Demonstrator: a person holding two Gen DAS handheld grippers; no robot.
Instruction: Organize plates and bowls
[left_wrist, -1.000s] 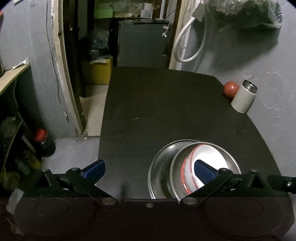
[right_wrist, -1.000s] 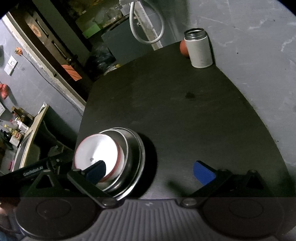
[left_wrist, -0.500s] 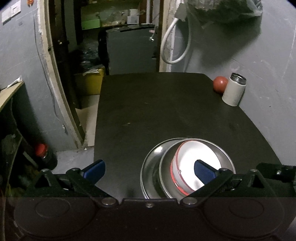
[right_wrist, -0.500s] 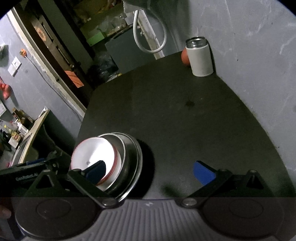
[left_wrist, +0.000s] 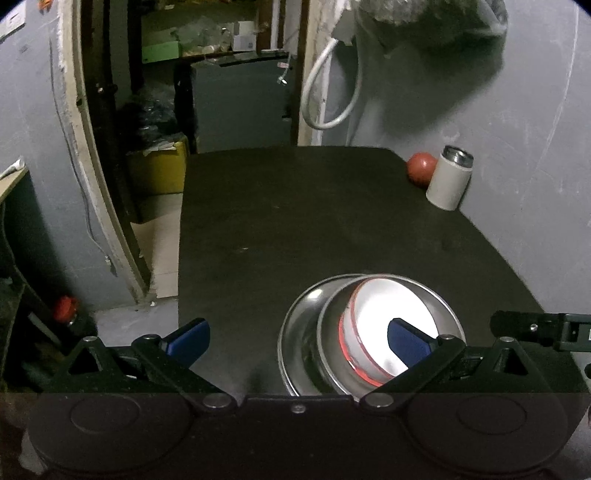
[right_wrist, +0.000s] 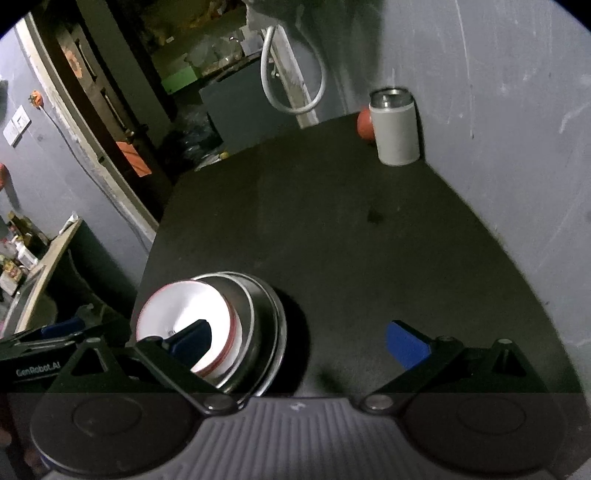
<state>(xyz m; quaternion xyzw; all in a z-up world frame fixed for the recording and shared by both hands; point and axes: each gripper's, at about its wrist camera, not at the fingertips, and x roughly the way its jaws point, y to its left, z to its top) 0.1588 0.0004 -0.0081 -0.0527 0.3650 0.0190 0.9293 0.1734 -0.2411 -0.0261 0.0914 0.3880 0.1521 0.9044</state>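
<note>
white bowl (left_wrist: 384, 325): red-rimmed, sitting upright as the innermost piece of the stack | steel bowl (left_wrist: 439, 306): shiny, holding the white bowl, lying off-centre in the plate | steel plate (left_wrist: 295, 332): widest, lying flat beneath both | stack sitting at the near edge of the dark table (left_wrist: 295, 221)
</note>
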